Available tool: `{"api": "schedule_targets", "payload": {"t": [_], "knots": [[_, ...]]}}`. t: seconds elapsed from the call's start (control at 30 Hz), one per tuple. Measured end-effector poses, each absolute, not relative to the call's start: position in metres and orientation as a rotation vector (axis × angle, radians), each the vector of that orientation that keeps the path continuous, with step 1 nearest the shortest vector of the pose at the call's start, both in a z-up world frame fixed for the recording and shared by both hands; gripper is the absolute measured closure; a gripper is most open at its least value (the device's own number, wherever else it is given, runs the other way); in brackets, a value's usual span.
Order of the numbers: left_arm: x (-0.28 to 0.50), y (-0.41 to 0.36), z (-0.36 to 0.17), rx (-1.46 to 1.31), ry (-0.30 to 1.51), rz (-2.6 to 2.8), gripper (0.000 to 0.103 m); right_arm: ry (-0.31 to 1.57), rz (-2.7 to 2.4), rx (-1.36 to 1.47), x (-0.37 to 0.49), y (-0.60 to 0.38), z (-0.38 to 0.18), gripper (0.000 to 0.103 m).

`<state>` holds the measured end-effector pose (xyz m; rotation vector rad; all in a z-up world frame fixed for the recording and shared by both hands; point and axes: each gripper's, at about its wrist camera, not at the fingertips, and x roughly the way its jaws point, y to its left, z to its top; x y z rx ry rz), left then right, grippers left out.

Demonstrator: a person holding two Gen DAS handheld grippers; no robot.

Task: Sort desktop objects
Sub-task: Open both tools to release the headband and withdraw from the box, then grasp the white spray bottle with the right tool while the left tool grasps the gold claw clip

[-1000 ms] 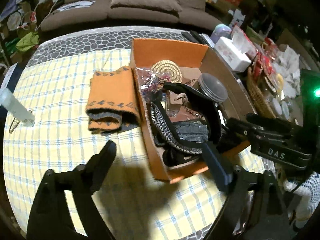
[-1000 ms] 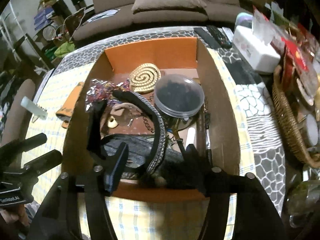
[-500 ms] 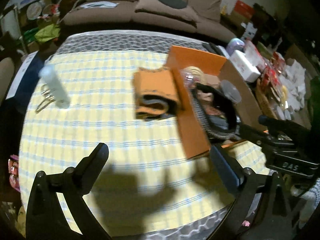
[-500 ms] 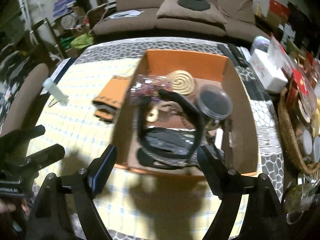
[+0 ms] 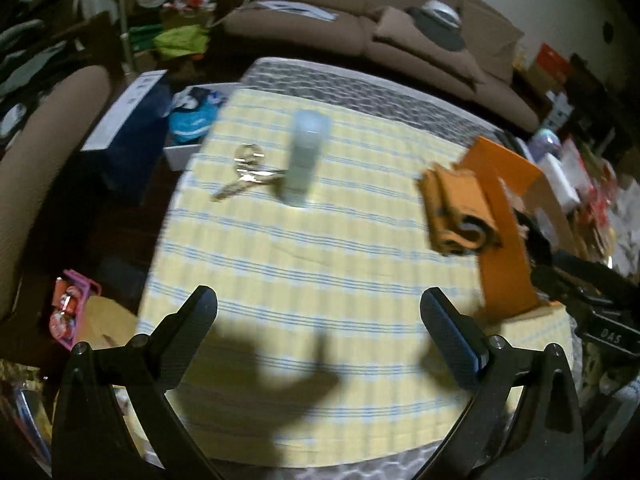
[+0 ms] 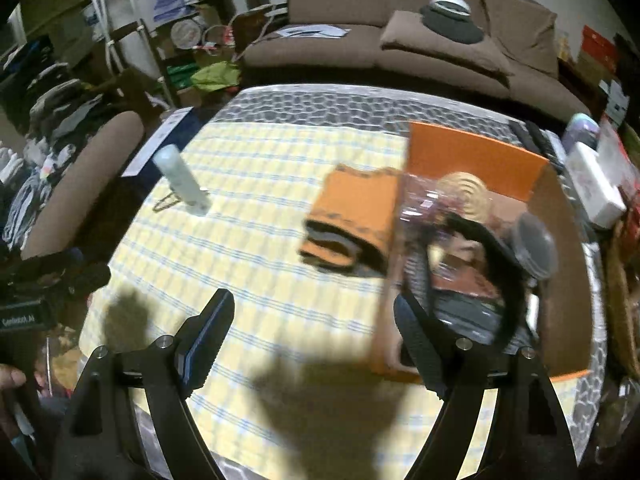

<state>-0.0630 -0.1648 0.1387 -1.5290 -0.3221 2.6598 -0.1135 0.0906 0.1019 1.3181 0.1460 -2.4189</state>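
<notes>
Orange cardboard now sits off to the right in both views: a second ago the box [image 6: 476,160] filled the frame under both grippers, and since then both have swung away from it, leftward over the yellow checked cloth [image 5: 320,264]. The left gripper [image 5: 318,322] has its jaws spread wide with only bare cloth between them, and the right gripper [image 6: 314,330] is likewise released and empty; both sets of jaws have just been opening, and nothing lies between either pair. That reads as a drop-off finished: the black strap [image 6: 496,264], the round tin [image 6: 534,246] and the gold coil [image 6: 466,192] lie inside the box, no longer under the fingers. What is left outside is easy to pick out. A folded orange cloth [image 5: 456,208] lies on the table just beside the box's left wall, whether touching it the blur does not let me say. Farther left, well apart from the box, a pale tube [image 5: 305,160] lies near the table's far edge with a bunch of keys [image 5: 246,172] just beside it. In the left view the tube now lies almost straight ahead of the open jaws, so I judge it the likely next pick, though it is not yet reached. Motion blur smears both views, so fine detail of these things cannot be made out.
</notes>
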Motion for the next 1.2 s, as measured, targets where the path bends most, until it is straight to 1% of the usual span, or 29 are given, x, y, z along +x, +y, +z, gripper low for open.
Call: {"api": "schedule_targets", "payload": {"t": [0.23,0.33,0.63,0.9,1.2], "knots": [[-0.076,-0.213,0.126,-1.558,-0.352,2.706,0.001,0.164,-2.368,1.303,-0.125,0.036,0.089,0.019],[-0.085,-0.225,0.116,-1.568,-0.334,2.711,0.001,0.159,-2.354,1.291,-0.132,0.014,0.084,0.019],[-0.118,-0.237,0.089,-1.565,-0.172,2.737,0.001,0.156,-2.330,1.264,-0.157,-0.035,0.070,0.019],[-0.153,-0.247,0.062,-1.590,-0.147,2.725,0.001,0.150,-2.315,1.282,-0.186,-0.069,0.049,0.019],[-0.178,-0.249,0.044,-1.587,-0.108,2.710,0.001,0.142,-2.314,1.274,-0.210,-0.096,0.036,0.019]]}}
